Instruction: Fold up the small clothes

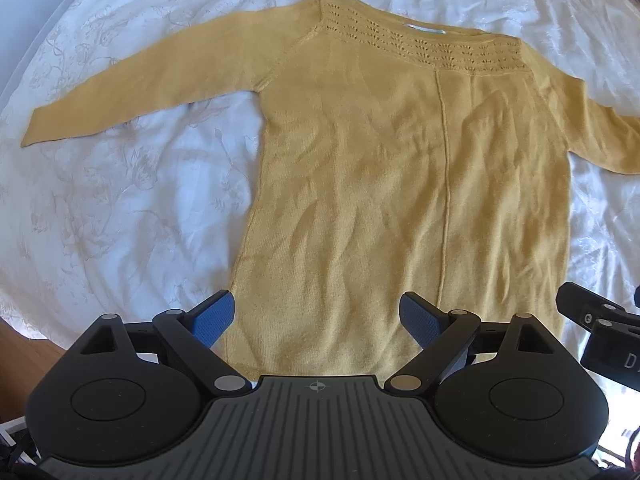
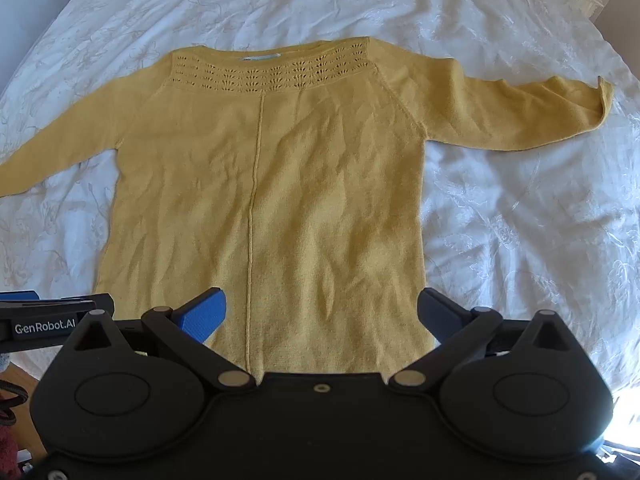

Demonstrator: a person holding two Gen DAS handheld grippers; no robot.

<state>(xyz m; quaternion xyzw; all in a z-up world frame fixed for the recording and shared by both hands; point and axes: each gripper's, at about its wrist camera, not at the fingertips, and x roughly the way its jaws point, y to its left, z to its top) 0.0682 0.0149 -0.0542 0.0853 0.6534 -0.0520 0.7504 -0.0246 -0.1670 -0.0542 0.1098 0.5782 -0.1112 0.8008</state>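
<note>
Thing: yellow sweater (image 1: 400, 184) lies flat on the white bed cover (image 1: 120, 208), sleeves out | Tongs: left gripper (image 1: 316, 320) and right gripper (image 2: 324, 316) both wide open, holding nothing, above the bottom hem | Tip: pinch each hem corner, lift together, fold evenly.

Both wrist views look down, sharing the yellow sweater (image 1: 380, 184)

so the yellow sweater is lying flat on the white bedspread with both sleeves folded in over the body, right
Not quite. The yellow sweater does lie flat on the white bedspread, but neither sleeve is folded in: both sleeves are spread outward, away from the body. The left and right wrist views both show this.
</note>
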